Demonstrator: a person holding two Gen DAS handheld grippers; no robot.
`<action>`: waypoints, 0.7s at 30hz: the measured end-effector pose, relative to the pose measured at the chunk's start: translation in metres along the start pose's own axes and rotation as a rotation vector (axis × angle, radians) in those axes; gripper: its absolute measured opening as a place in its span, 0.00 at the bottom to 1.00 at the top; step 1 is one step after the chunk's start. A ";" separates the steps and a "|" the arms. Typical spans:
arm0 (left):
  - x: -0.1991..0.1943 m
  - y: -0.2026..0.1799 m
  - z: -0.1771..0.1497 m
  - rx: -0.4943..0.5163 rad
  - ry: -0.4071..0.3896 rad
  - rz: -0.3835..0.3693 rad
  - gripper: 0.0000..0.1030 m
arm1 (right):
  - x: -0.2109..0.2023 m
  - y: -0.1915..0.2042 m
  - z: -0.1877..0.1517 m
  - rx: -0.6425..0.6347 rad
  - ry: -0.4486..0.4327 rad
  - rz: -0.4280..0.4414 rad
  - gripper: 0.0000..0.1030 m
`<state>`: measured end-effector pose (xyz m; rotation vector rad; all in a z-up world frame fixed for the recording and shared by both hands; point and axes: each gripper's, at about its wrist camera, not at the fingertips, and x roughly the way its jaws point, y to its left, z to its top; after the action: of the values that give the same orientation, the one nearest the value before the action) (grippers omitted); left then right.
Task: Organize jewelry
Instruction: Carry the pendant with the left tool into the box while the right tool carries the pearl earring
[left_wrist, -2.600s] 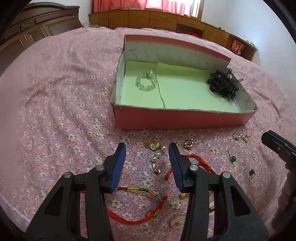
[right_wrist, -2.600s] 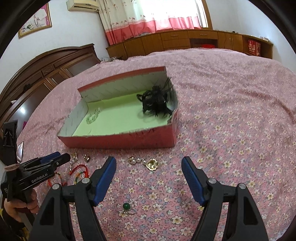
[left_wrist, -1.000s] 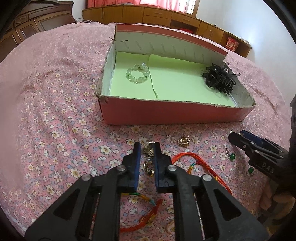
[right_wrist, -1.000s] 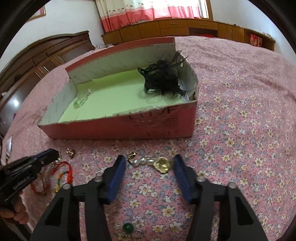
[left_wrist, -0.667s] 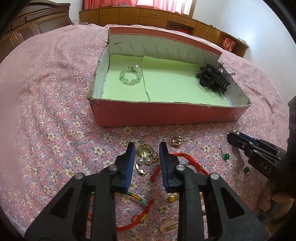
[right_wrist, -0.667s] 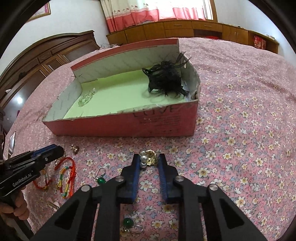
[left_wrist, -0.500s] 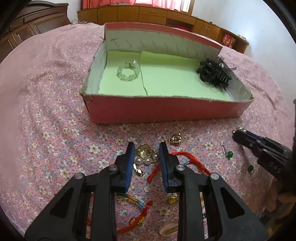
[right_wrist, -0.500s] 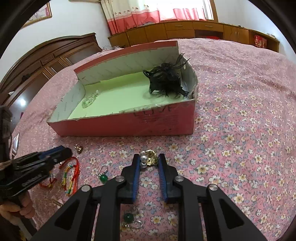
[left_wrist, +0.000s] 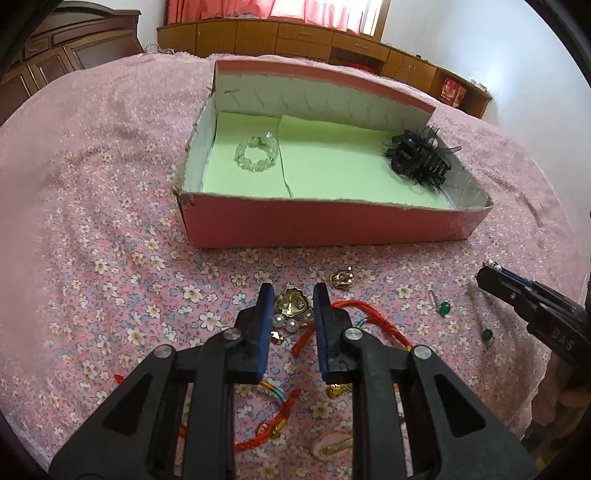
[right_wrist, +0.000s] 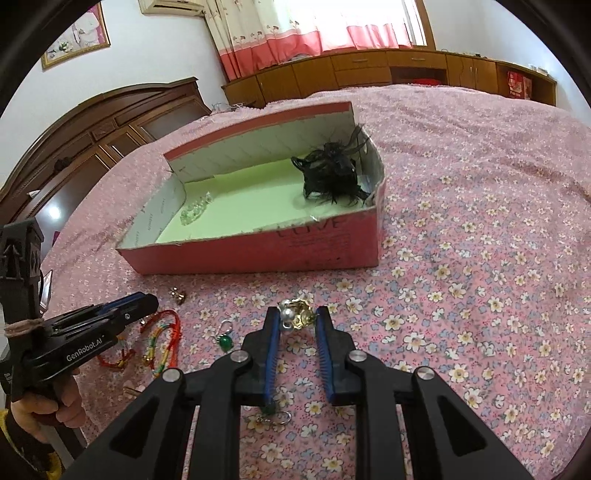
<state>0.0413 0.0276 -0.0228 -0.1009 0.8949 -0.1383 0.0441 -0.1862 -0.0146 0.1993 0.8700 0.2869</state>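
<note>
A pink box (left_wrist: 332, 225) with a green floor holds a clear bead bracelet (left_wrist: 256, 154) and a black hair clip (left_wrist: 419, 158). My left gripper (left_wrist: 293, 297) is shut on a gold and pearl earring (left_wrist: 291, 306), its jaws a narrow gap apart around it. My right gripper (right_wrist: 297, 317) is shut on a second gold and pearl earring (right_wrist: 295, 314), held just above the bedspread in front of the box (right_wrist: 258, 254). The right gripper also shows at the right edge of the left wrist view (left_wrist: 491, 269).
On the floral bedspread lie red cord bracelets (left_wrist: 369, 317), a small gold earring (left_wrist: 341, 278), green bead earrings (left_wrist: 445, 308) and a pink clip (left_wrist: 332, 443). In the right wrist view more green earrings (right_wrist: 225, 341) lie near my fingers. Wooden cabinets stand behind.
Both grippers closed from wide open onto the two gold and pearl earrings. Over the last half second both have lifted slightly and the box looks a little farther off.
</note>
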 end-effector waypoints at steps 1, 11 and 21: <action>-0.004 0.000 -0.001 0.002 -0.007 0.000 0.13 | -0.001 0.001 0.001 -0.001 -0.003 0.002 0.21; -0.040 -0.011 0.011 0.028 -0.118 0.007 0.13 | -0.026 0.016 0.008 -0.045 -0.074 0.020 0.21; -0.067 -0.019 0.018 0.047 -0.211 0.023 0.13 | -0.046 0.025 0.014 -0.070 -0.134 0.023 0.21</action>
<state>0.0128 0.0200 0.0424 -0.0604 0.6814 -0.1245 0.0230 -0.1784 0.0343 0.1618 0.7239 0.3211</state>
